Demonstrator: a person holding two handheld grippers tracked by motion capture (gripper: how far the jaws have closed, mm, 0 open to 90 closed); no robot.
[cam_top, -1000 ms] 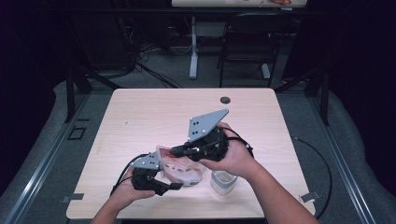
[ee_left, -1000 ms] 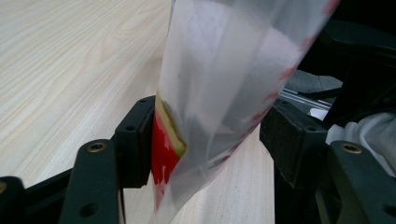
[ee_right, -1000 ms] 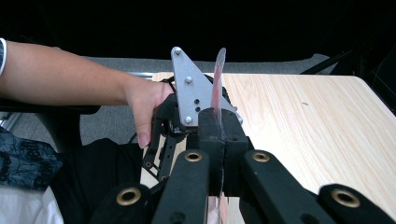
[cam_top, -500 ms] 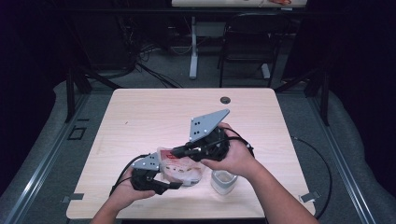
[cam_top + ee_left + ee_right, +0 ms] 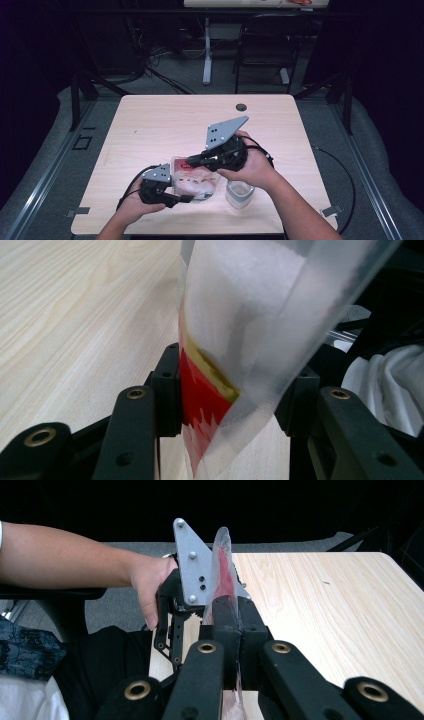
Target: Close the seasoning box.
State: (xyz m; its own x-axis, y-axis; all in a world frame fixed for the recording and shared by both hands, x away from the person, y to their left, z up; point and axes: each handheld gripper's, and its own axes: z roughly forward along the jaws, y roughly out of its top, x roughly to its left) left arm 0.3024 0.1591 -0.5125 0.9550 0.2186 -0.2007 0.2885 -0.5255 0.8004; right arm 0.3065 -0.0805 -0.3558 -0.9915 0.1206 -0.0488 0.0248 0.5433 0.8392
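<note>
A clear plastic bag (image 5: 197, 177) with a red and yellow label and white contents hangs between my two grippers over the table's (image 5: 150, 130) front part. My right gripper (image 5: 191, 161) is shut on the bag's top edge (image 5: 222, 565), with its jaws (image 5: 235, 610) pressed together on the film. My left gripper (image 5: 182, 197) reaches in from the left at the bag's lower end. Its jaws have just been closing, and in the left gripper view the bag (image 5: 250, 315) sits between them with both pads (image 5: 167, 390) touching its sides.
A small clear jar (image 5: 239, 192) stands on the table just right of the bag, under my right hand. A round cable hole (image 5: 241, 107) lies near the far edge. A chair (image 5: 260, 45) and a desk leg stand beyond the table.
The left gripper's jaws have drawn in around the bag's lower end. Both hands and the bag stay where they were.
</note>
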